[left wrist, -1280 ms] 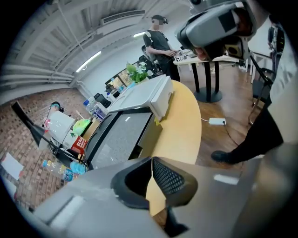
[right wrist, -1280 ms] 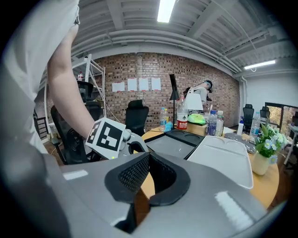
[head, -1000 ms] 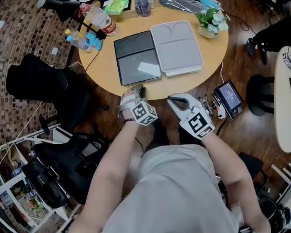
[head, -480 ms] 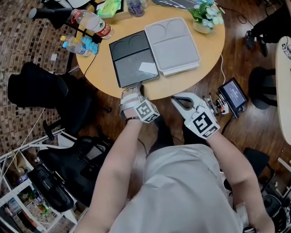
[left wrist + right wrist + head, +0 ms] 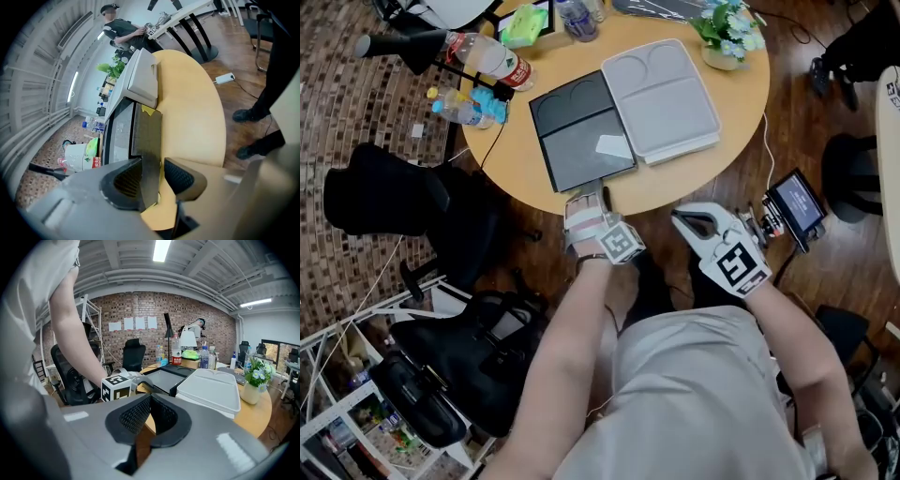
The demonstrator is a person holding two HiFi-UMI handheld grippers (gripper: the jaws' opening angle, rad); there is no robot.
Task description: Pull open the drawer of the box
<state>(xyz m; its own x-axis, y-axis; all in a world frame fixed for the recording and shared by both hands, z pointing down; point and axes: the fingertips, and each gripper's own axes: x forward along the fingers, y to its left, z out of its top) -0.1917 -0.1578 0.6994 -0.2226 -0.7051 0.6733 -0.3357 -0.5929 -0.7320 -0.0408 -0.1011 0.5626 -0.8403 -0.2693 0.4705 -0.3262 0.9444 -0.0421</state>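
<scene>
Drawer (image 5: 149, 140) — flat black panel between left gripper (image 5: 152, 165) jaws, just opened; right gripper (image 5: 150, 403) closed

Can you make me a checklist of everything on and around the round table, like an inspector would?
Surface: round wooden table, bare at its near edge.
Job's things: black box lying flat, white tray alongside; the box's dark pull tab sticks out toward the person.
Clutter: bottles, flower pot at the far side.
Grippers: left gripper open, jaws have just been opening, the tab between them; right gripper shut, empty, short of the table.
Cables: black cable over the table's left edge; white cable at the right.
Surroundings: black chair, small screen, wooden floor.
</scene>
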